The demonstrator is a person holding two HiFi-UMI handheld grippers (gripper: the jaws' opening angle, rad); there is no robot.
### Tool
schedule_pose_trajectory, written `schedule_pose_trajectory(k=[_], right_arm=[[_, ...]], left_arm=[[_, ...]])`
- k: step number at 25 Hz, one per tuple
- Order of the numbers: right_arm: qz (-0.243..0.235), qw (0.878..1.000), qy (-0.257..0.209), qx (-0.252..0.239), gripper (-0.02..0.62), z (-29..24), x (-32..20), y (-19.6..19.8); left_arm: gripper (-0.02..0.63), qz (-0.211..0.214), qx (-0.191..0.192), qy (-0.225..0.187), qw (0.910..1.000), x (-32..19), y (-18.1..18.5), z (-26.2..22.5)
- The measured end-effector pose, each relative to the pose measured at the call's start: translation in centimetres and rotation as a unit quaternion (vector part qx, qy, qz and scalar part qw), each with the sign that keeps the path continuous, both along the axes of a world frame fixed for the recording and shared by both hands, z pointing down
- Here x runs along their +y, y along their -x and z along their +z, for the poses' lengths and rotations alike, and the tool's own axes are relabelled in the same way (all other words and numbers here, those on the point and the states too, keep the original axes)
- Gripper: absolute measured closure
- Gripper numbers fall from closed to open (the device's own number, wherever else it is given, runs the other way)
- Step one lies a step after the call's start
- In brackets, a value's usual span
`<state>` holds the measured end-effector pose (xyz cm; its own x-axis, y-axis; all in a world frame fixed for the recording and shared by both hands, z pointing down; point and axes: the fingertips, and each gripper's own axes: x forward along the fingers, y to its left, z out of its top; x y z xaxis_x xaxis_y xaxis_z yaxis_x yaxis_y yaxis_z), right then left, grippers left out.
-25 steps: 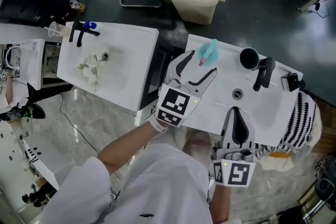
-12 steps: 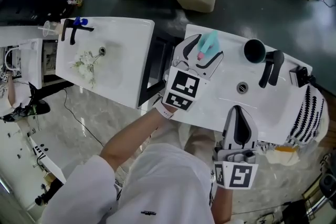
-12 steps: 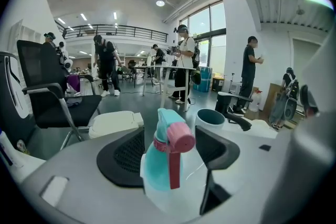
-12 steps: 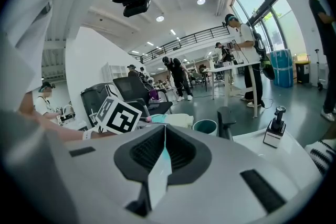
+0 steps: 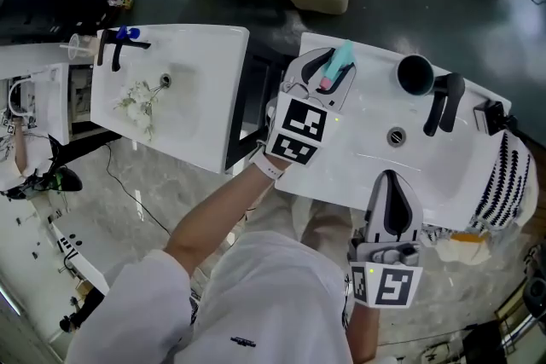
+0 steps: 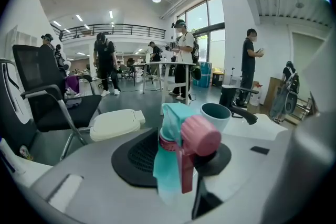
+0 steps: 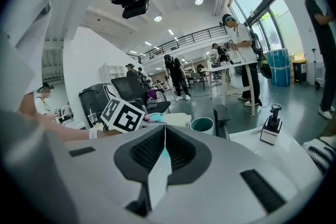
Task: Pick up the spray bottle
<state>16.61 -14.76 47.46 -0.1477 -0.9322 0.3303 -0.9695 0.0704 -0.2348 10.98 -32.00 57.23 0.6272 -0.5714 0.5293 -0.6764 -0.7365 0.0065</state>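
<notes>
- Since a second ago the left gripper (image 5: 328, 77) has come forward and down over the white sink (image 5: 444, 175). Its jaws, wide then, are closing round the spray bottle (image 5: 339, 62).
- The bottle stands upright at the sink's back corner, near the dark cup (image 5: 415, 74). The pads look to meet its neck, just under the pink nozzle (image 6: 199, 136).
- The right gripper (image 5: 389, 183) hangs by the front rim, jaws together and empty.
- The bottle is probably light, smooth plastic, so a gentle hold at the neck suits, lest it slip or tip.
</notes>
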Motion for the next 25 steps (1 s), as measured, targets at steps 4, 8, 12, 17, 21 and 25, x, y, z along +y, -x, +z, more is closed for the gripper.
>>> schedule_pose_trajectory(k=[4, 8, 12, 17, 21, 25], right_arm=[[-0.001, 1.000, -0.006, 0.002, 0.588, -0.5, 0.2, 0.4], [0.002, 1.000, -0.015, 0.003, 0.588, -1.2, 0.6, 0.3], [0.009, 1.000, -0.022, 0.011, 0.588, -2.2, 1.1, 0.2], [0.016, 0.999, -0.029, 0.021, 0.589, -4.1, 2.2, 0.3], [0.023, 0.999, -0.035, 0.033, 0.589, -5.7, 3.5, 0.5], [0.031, 0.997, -0.043, 0.055, 0.589, -7.5, 5.2, 0.4]], left_arm=[[0.462, 0.001, -0.004, 0.000, 1.0000, 0.2, 0.2, -0.2], [0.465, 0.004, -0.002, 0.000, 1.0000, 1.1, 0.8, -0.9], [0.466, 0.009, 0.002, 0.000, 1.0000, 2.6, 1.8, -2.5], [0.468, 0.011, 0.016, -0.004, 0.9998, 5.1, 3.9, -5.8], [0.468, 0.012, 0.027, -0.012, 0.9995, 7.2, 5.9, -8.9], [0.468, 0.005, 0.043, -0.011, 0.9990, 9.6, 7.7, -11.7]])
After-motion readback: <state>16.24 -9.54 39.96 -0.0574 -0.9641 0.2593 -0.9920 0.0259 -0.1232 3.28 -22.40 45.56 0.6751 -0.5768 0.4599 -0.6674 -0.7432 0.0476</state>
